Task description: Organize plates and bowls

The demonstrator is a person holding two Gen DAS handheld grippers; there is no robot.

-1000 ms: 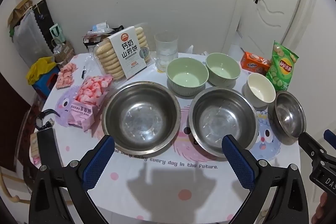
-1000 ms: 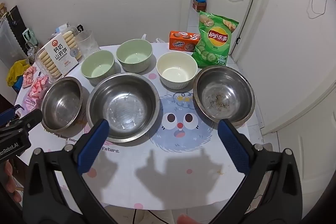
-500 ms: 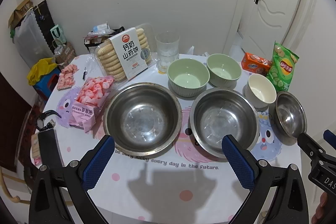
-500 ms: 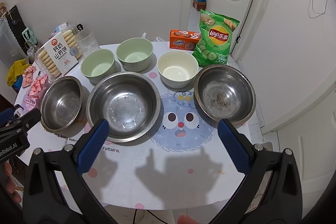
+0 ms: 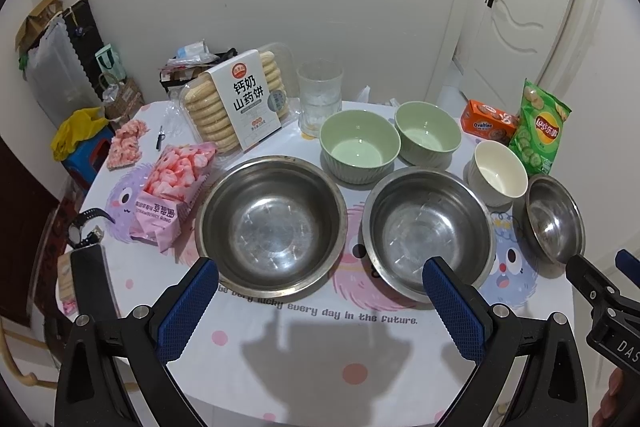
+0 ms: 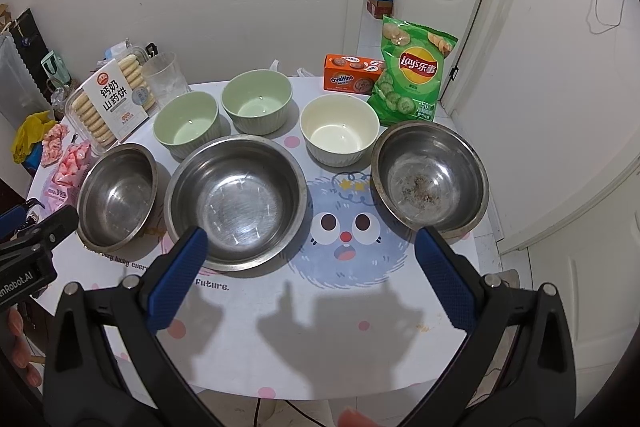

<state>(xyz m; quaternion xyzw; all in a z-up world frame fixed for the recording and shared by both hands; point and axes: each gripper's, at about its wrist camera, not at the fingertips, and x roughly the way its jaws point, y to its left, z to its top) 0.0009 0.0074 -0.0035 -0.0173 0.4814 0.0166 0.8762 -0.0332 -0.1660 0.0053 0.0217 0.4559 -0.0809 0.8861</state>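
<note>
6 bowls (image 6: 236, 201) (3 steel) on a cartoon-print tablecloth (image 6: 344, 291), white walls around.

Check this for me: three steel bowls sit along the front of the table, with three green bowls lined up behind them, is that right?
Not quite. Behind the three steel bowls are only two green bowls, plus one cream-white bowl on the right. The right wrist view shows the whole back row most clearly. The rest holds: the steel bowls do sit along the front of the table.
</note>
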